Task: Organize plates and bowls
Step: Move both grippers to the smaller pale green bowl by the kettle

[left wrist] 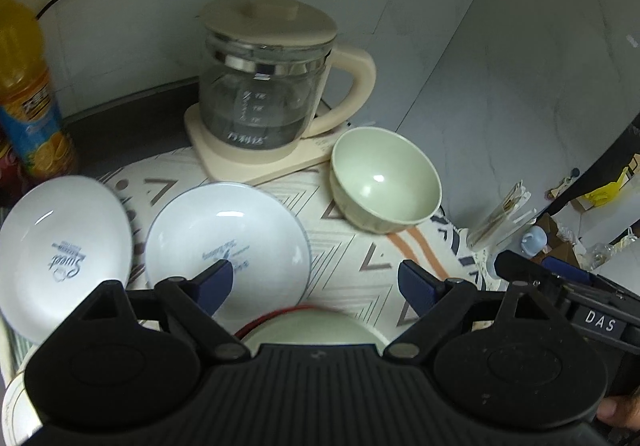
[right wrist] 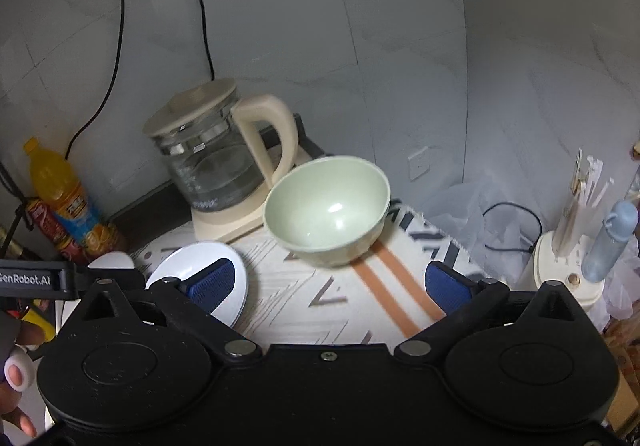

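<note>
The green bowl (right wrist: 327, 210) stands alone on the patterned cloth (right wrist: 332, 302), just in front of the kettle (right wrist: 218, 153) on its base, and nothing is stacked in it. Two white plates lie side by side further left in the left wrist view: the middle plate (left wrist: 228, 246) flat on the cloth and the left plate (left wrist: 64, 258) beside it, its edge close to the other's (whether they touch cannot be told). Directly below the left gripper (left wrist: 316, 282) a second pale green dish (left wrist: 312, 330) with a red line at its rim shows, mostly hidden by the gripper body. Both the left gripper and the right gripper (right wrist: 330, 284) have their jaws spread wide and hold nothing. Judging from this, the sorting has barely begun: plates are not yet stacked and the bowls remain apart. Left to do seems to be gathering the plates into one pile and the bowls into another. A juice bottle (right wrist: 66, 201) stands by the wall.
</note>
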### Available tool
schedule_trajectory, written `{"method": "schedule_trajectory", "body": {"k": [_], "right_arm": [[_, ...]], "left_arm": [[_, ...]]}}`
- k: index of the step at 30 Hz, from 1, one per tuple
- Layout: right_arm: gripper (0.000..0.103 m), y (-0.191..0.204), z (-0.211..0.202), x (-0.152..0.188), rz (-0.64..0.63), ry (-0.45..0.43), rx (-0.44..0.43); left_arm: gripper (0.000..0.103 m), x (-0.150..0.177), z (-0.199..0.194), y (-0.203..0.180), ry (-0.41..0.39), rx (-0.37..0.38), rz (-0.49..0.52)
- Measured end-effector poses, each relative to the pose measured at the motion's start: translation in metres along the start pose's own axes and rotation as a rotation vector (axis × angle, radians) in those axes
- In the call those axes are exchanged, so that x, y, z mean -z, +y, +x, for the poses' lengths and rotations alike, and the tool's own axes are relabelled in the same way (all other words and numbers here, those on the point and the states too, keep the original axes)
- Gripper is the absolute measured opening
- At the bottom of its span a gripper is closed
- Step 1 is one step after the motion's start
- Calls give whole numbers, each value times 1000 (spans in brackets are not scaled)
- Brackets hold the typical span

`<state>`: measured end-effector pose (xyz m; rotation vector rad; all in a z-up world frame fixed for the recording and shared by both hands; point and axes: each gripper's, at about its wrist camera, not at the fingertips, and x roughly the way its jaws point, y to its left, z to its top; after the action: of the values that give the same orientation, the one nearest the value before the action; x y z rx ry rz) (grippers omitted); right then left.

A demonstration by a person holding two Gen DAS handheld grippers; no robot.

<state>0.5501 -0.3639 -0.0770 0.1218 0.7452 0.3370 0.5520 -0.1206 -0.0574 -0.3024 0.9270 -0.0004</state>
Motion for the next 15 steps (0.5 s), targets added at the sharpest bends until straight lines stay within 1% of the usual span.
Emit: {"method": "schedule_trajectory", "body": {"k": [7,11,15], "right_arm": [[102,-17,18,-19,-13,-19,-16],[93,-24,41,-28,2,20,-19],[90,-26,58,-33,-25,43,-31]], "left_arm": [[88,-16,24,-14,-27,2,-32],[88,-24,41,-17,-37,-4,-56],[88,-28,57,-19,-35,-5,-77]]}}
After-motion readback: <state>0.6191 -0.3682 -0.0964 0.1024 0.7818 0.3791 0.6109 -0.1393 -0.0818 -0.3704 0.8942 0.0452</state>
